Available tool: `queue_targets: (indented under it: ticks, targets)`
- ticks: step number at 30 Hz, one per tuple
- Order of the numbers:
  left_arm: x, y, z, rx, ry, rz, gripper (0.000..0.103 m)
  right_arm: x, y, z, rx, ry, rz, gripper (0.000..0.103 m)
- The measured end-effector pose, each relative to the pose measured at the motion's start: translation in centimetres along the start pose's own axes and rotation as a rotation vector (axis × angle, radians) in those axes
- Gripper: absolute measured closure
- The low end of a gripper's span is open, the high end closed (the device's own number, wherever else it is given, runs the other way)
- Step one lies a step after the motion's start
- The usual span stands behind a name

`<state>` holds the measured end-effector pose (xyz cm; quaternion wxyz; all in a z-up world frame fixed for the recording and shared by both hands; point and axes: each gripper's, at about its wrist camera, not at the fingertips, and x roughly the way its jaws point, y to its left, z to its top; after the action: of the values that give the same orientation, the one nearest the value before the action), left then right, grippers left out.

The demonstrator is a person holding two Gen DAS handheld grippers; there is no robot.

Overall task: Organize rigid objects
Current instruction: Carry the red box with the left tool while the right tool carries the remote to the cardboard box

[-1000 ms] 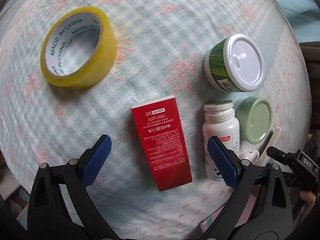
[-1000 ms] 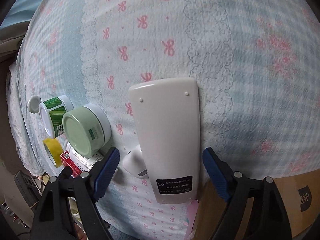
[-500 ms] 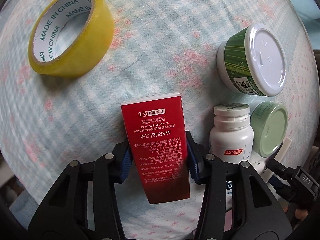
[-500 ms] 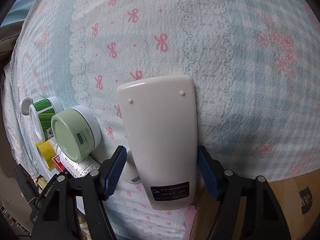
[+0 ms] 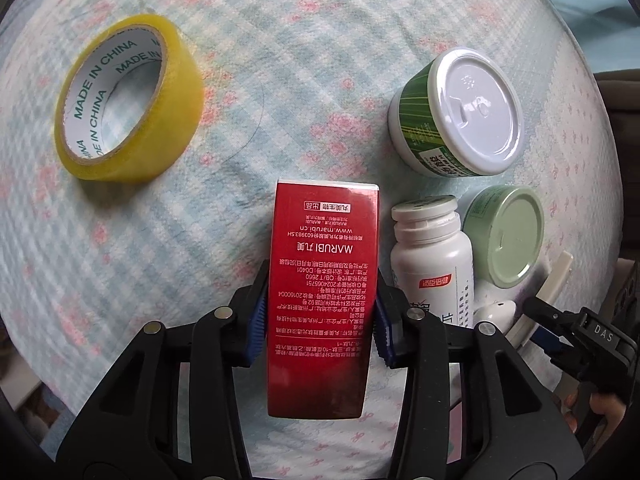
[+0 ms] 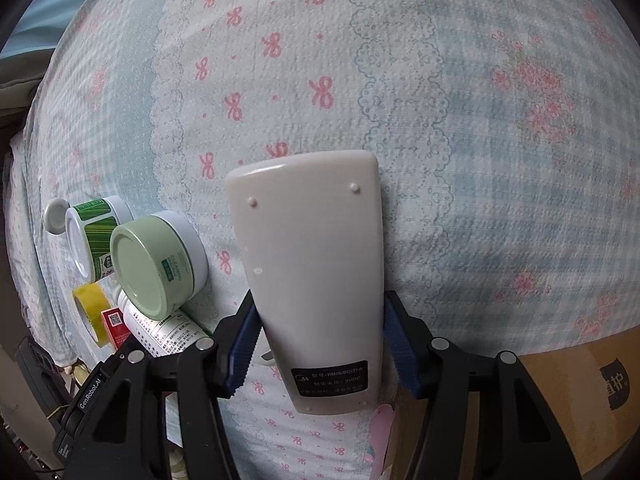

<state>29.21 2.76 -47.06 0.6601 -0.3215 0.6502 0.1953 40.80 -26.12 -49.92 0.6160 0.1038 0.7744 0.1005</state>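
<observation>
In the left wrist view a red carton [image 5: 324, 264] with white print lies lengthwise on the flowered bedsheet [image 5: 280, 80]. My left gripper [image 5: 320, 312] points straight down and is shut on the carton's two long sides. In the right wrist view a cream remote control [image 6: 312, 260] lies back side up. My right gripper [image 6: 320, 324] has both blue pads against the remote's edges, and its jaws are still closing. The remote's edge [image 5: 554, 280] and the right gripper's tip [image 5: 548, 316] show at the far right of the left wrist view.
A yellow tape roll [image 5: 128, 100] lies left of the carton. A white pill bottle [image 5: 432, 256], a green-lidded jar [image 5: 508, 236] and a green striped tub with a white lid [image 5: 460, 112] crowd its right side. A cardboard box [image 6: 580, 392] stands past the bed's edge.
The left jaws closed from wide open onto the red carton. The right jaws narrowed from well apart until the pads met the remote's sides.
</observation>
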Motion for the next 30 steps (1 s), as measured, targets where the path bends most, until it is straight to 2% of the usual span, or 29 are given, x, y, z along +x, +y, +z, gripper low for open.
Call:
queue_targets:
  ticks: [11,17,18,24,30]
  targets:
    - [-4.8,0.1,0.2,0.093,-0.046,-0.037,0.064,-2.9,1.5,-2.8,-0.005,-0.082,0.042,0.049]
    - [-8.2,0.9,-1.6,0.153,-0.080,-0.067,0.064,-5.4,1.7,-5.1,0.003,-0.139,0.075,0.049]
    - [-7.8,0.9,-2.5,0.171,-0.088,-0.073,0.064,-5.9,1.8,-5.4,0.005,-0.151,0.080,0.049]
    - [-11.9,0.2,-4.8,0.309,-0.125,-0.122,0.064,-9.4,2.4,-8.7,0.033,-0.224,0.116,0.049]
    - [-16.3,-1.9,-6.6,0.511,-0.181,-0.164,0.064,-13.9,3.3,-12.5,0.103,-0.302,0.179,0.049]
